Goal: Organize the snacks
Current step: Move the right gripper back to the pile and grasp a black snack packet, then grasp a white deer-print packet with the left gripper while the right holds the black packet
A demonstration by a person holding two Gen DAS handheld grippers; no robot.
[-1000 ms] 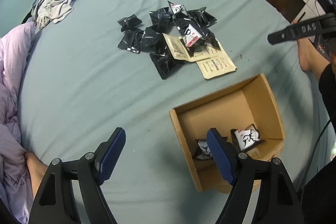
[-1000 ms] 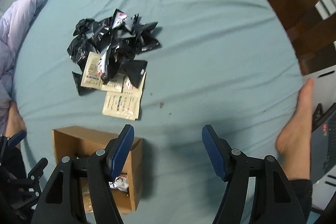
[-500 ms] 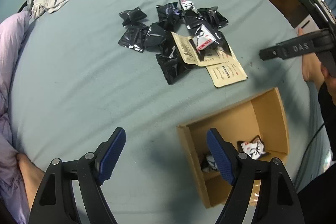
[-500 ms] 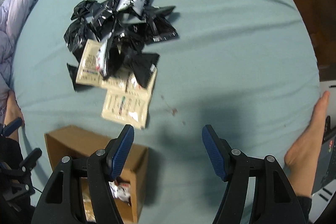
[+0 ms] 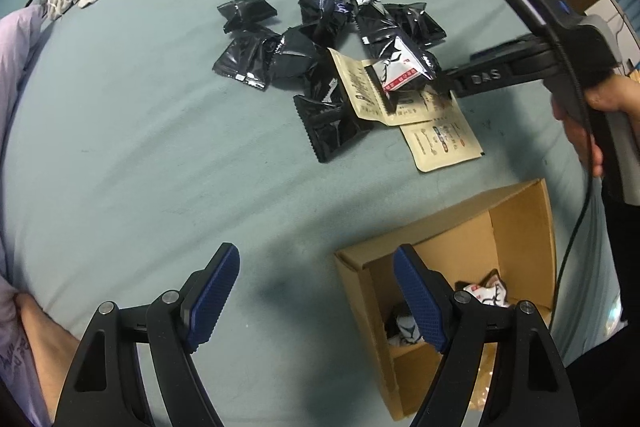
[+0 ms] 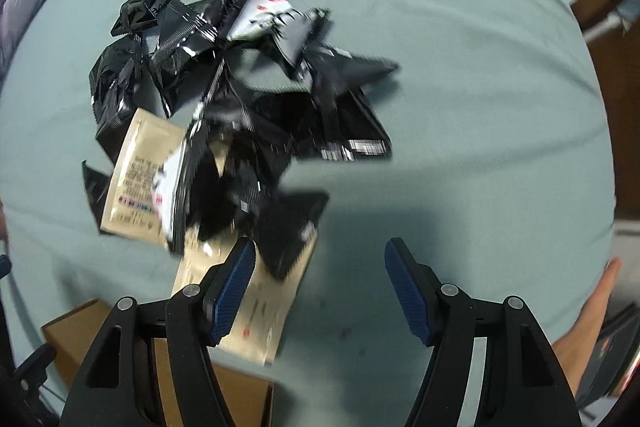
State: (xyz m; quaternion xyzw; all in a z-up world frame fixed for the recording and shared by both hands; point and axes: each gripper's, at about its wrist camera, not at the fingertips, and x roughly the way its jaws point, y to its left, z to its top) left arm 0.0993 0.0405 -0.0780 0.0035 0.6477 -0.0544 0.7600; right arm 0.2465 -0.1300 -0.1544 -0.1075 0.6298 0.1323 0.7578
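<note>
Closer now, the right gripper (image 6: 320, 279), jaws apart like the left gripper (image 5: 316, 291), nears glossy black snack packets (image 5: 328, 39) on teal bedsheet (image 5: 140, 147), cardboard box (image 5: 520, 219) at five o'clock.

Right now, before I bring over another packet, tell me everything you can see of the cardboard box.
The cardboard box is plain brown corrugated card, open-topped, standing on the blue-green bedsheet nearer the cameras than the snack pile and apart from it. Its inner walls are bare. Two white-and-black snack packets lie on its floor; no other contents can be made out. The left gripper, jaws open, hangs in front of its near-left corner and hides part of the inside. The right wrist view shows only one corner.
</note>
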